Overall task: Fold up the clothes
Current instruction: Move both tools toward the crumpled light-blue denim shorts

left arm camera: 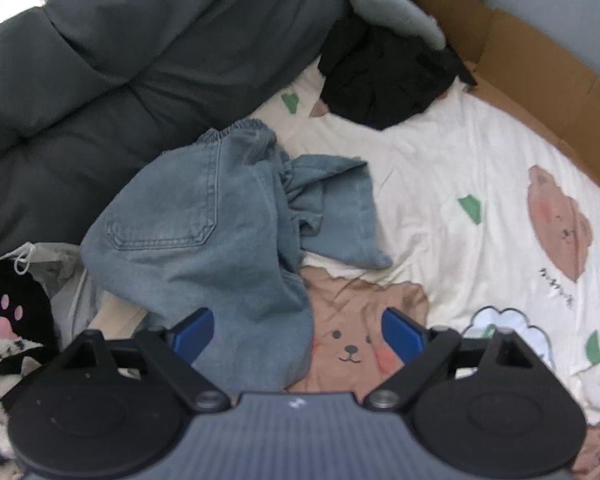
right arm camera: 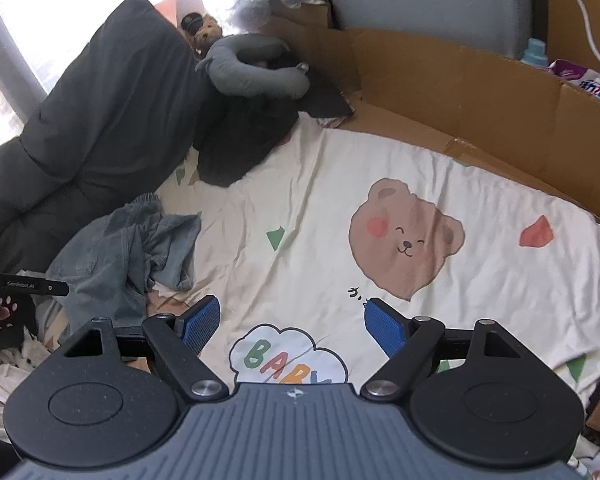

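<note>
While the left wrist camera looks down, a cream bedsheet printed with bears covers the surface, with a dark grey padded quilt bunched along the left and brown cardboard walling the right. One pair of crumpled blue jeans lies on the sheet against the quilt, back pocket up. One black garment sits heaped further back, beside a grey neck pillow. The left gripper hangs above the jeans' lower edge, its two blue pads spread wide, gripping nothing.

Over to the right wrist camera: same sheet, two bear faces showing here, one whole, one a sliver by the jeans, plus one "BABY" cloud. The jeans lie far left, well apart from the right gripper, whose jaws gape fully with nothing between them. Cardboard rims the far side, bright window light comes from the upper left, and one blue-capped bottle peeks over the box.
</note>
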A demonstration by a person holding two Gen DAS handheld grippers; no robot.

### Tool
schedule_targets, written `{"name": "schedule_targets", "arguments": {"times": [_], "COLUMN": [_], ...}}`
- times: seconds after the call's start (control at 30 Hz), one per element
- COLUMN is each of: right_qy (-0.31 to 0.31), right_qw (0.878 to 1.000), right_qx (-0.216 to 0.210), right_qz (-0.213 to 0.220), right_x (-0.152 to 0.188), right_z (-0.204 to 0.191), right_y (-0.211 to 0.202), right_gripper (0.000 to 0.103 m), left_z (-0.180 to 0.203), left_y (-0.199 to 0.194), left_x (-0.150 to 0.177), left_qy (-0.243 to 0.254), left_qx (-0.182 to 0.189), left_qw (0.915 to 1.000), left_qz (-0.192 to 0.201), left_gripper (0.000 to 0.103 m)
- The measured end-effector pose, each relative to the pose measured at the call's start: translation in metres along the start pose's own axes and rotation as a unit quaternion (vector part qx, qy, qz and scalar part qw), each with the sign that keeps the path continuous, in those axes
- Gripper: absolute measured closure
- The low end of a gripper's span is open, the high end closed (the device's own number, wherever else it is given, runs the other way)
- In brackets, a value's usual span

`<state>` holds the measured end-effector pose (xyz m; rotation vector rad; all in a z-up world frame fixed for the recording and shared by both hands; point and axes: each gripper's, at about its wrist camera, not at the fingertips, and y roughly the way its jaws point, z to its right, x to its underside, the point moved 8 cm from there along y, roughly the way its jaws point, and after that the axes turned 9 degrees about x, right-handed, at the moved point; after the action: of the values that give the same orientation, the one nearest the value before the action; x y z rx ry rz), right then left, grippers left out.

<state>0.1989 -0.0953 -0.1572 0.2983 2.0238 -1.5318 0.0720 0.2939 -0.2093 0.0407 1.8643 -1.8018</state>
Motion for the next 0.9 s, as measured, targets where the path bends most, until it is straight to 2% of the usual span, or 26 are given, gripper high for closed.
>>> {"name": "schedule_targets", "arguments": {"times": [0.2, 0.4, 0.57, 0.73, 0.9], "right_qy": [-0.014, -0.006, -0.008, -0.011, -0.008], "right_qw": [1.0, 0.998, 0.997, 0.993, 0.99], "right_qx": [-0.013, -0.048, -0.064, -0.091, -0.117], "right_qz": [-0.018, -0.028, -0.052, -0.07, -0.084], "right_x": [0.008, 0.014, 0.024, 0.033, 0.043], "right_z": [-0.002, -0.003, -0.004, -0.011, -0.023], "right_y": [0.035, 0.073, 0.114, 0.146, 0.174], "right_gripper": [0.019, 0.019, 0.019, 0.019, 0.019], "left_z": [-0.014, -0.031, -0.053, -0.067, -0.096], "left_y": [0.038, 0.073, 0.092, 0.107, 0.105], "left_x": [0.007, 0.014, 0.024, 0.033, 0.039], "left_qy": [-0.017, -0.032, -0.07, -0.064, -0.071], "left_qx": [-0.016, -0.038, -0.066, -0.095, -0.131], "left_qw": [0.9995, 0.9983, 0.9952, 0.9932, 0.9888], "left_qz": [-0.021, -0.03, -0.016, -0.019, 0.011], "left_gripper": [0.011, 0.011, 0.011, 0.011, 0.01]}}
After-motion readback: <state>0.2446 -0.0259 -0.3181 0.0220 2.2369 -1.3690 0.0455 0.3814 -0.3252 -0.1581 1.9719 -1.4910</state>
